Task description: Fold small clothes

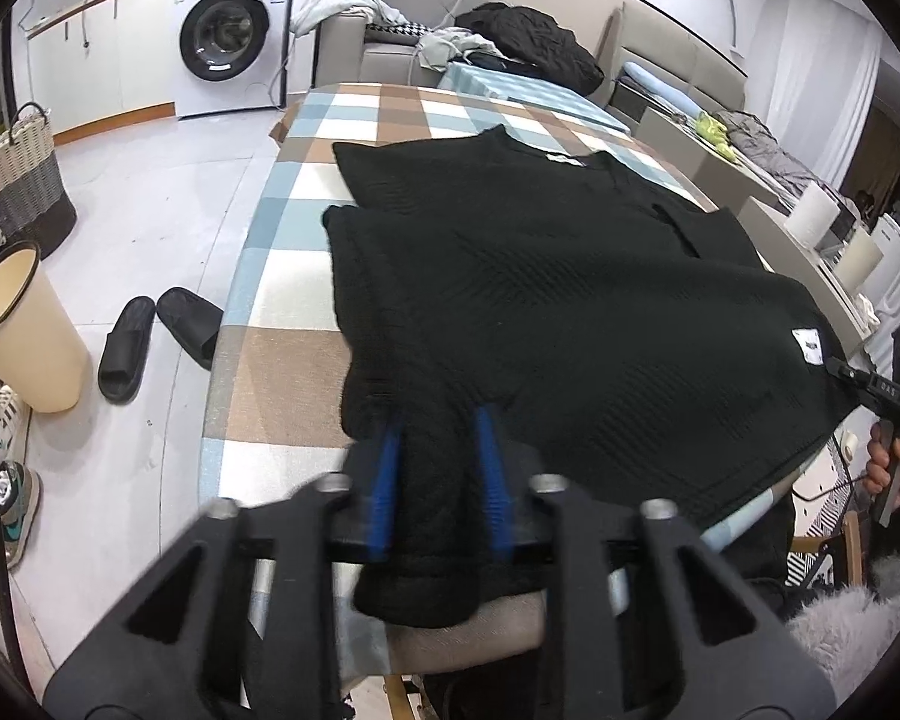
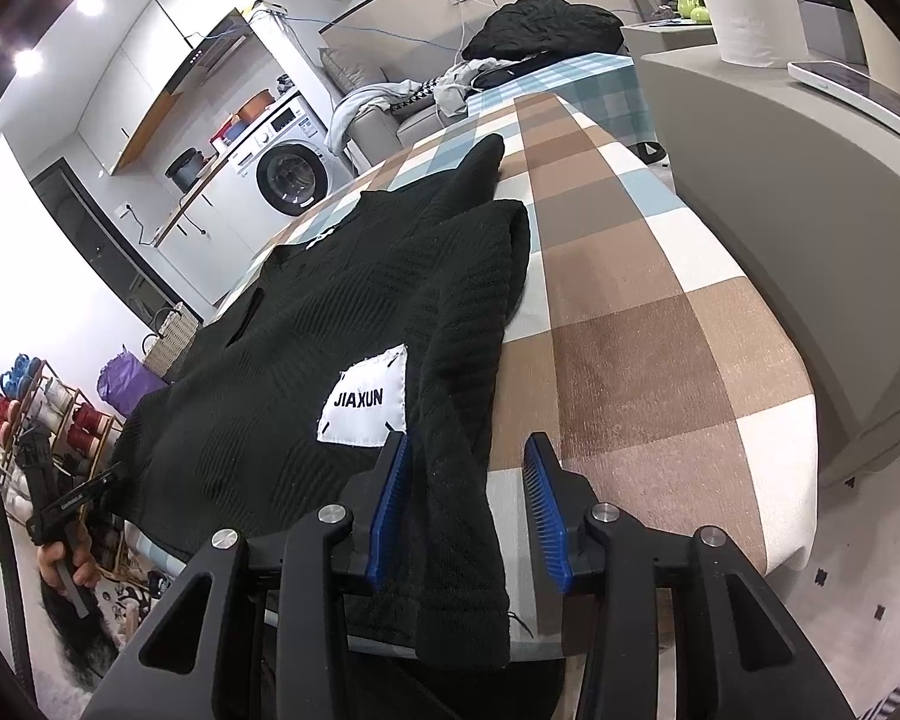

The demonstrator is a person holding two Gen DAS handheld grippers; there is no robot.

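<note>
The left hand-held gripper (image 1: 438, 480) pinches the black sweater's (image 1: 570, 300) near corner. The right hand-held gripper (image 2: 471, 504) is loose around the other corner. The sweater lies flat on the checked tabletop (image 2: 630, 312), sleeves tucked in, not yet folded over.

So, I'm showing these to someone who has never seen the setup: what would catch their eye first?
Probably the black knit sweater spread across the checked blue, brown and white tablecloth, with its white JIAXUN patch near the hem. Next, the blue-padded left hand-held gripper pinching the sweater's near left edge, and the right hand-held gripper with the right edge between its open jaws.
</note>
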